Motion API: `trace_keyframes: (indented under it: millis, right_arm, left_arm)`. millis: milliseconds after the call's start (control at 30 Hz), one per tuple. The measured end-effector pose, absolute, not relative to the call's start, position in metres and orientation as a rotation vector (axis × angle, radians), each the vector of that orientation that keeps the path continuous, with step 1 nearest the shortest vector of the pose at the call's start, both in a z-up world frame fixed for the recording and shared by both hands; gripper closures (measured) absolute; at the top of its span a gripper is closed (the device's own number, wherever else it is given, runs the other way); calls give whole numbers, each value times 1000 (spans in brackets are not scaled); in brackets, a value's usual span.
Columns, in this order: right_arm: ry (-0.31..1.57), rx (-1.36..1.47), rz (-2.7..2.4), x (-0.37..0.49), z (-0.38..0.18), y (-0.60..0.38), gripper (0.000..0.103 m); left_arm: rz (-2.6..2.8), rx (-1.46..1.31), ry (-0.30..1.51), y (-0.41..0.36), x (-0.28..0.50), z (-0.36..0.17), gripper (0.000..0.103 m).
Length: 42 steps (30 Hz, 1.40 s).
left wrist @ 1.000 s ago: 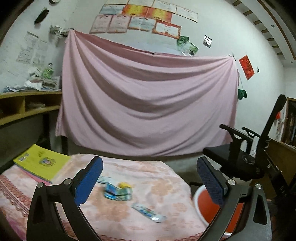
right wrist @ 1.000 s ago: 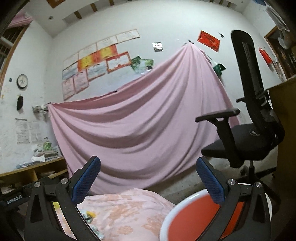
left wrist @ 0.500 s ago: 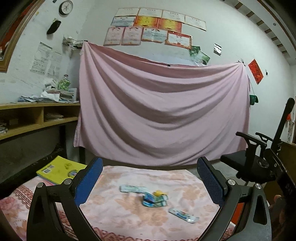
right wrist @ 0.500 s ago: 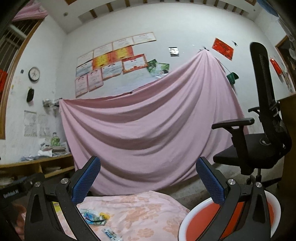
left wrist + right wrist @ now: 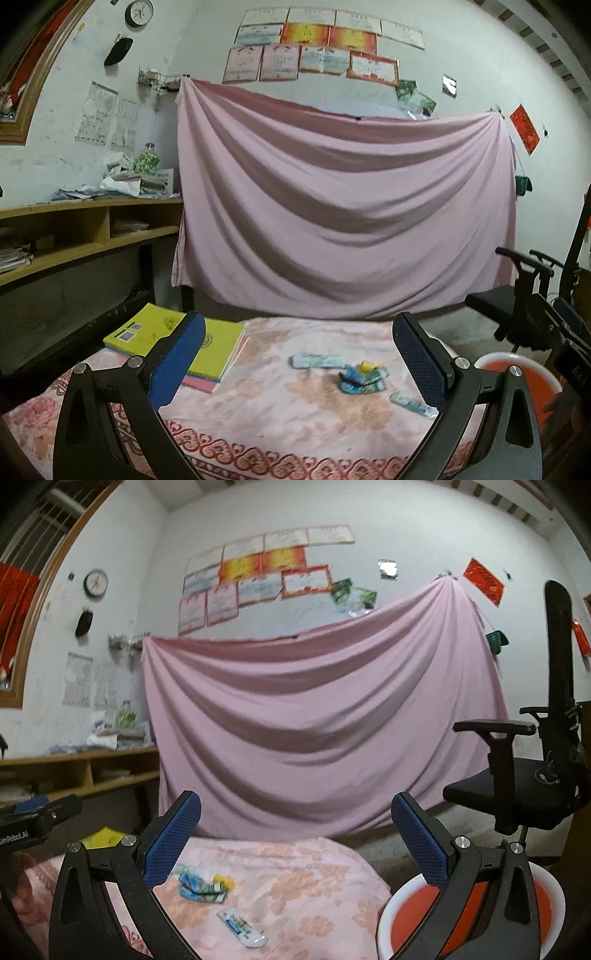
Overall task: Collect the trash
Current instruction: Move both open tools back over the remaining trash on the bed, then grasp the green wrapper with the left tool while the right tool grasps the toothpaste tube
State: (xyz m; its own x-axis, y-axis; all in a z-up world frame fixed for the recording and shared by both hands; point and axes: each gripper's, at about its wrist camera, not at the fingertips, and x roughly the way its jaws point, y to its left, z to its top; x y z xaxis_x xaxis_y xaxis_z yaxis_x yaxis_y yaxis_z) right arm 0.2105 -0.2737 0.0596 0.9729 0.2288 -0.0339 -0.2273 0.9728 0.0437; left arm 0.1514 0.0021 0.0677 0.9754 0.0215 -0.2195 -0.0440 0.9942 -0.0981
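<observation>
Left gripper (image 5: 299, 354): jaws spread wide, holding nothing, above the table (image 5: 258, 417). Right gripper (image 5: 295, 830): jaws likewise wide apart and empty. Three wrappers lie on the pink cloth: a crumpled wrapper (image 5: 364, 378), a flat wrapper (image 5: 317, 360) just beyond it, and a long wrapper (image 5: 413, 404) nearer. An orange bin (image 5: 417, 919) stands right of the table. A yellow book (image 5: 155, 338) lies far left.

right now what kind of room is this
Probably a home study or bedroom: certificates taped to the white wall, a black swivel office chair, and a wooden shelf desk piled with papers.
</observation>
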Motion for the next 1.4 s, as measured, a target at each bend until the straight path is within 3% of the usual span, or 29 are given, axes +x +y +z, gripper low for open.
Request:
trace_keyframes:
  millis: [400,733,767,833,1000,1133,1167,1267,1400]
  right_arm:
    - [367,-64,267,260,24,-247,0]
    - [672,-74,374,299,-6,-233,1]
    - [733,-80,383,306,-13,-230,4]
    - [789,-86,401,312,-21,-227,20]
    - [817,-121,438,310,-24,-220,30]
    - [835,-140,461,310,-26,-216,55]
    - [839,-142,461,311,-26,-216,58]
    - [834,-121,442,313,-24,-224,82]
    - [846,-10,450,322,-25,-242,86]
  left_arm:
    - [40,-52,326,11,173,42,4]
    - [0,-92,577,19,224,7,4]
    - [-8,-93,593,19,228,4,5]
    - [-21,-82,635,16,239,-2,11]
    - [-58,-80,746,8,263,-21,31]
    - [-125,-96,796,1,276,-29,47]
    - [-141,-94,798,0,280,-29,48]
    - [-181,-85,800,-7,287,-28,48]
    - [-236,-88,814,-19,296,-30,57]
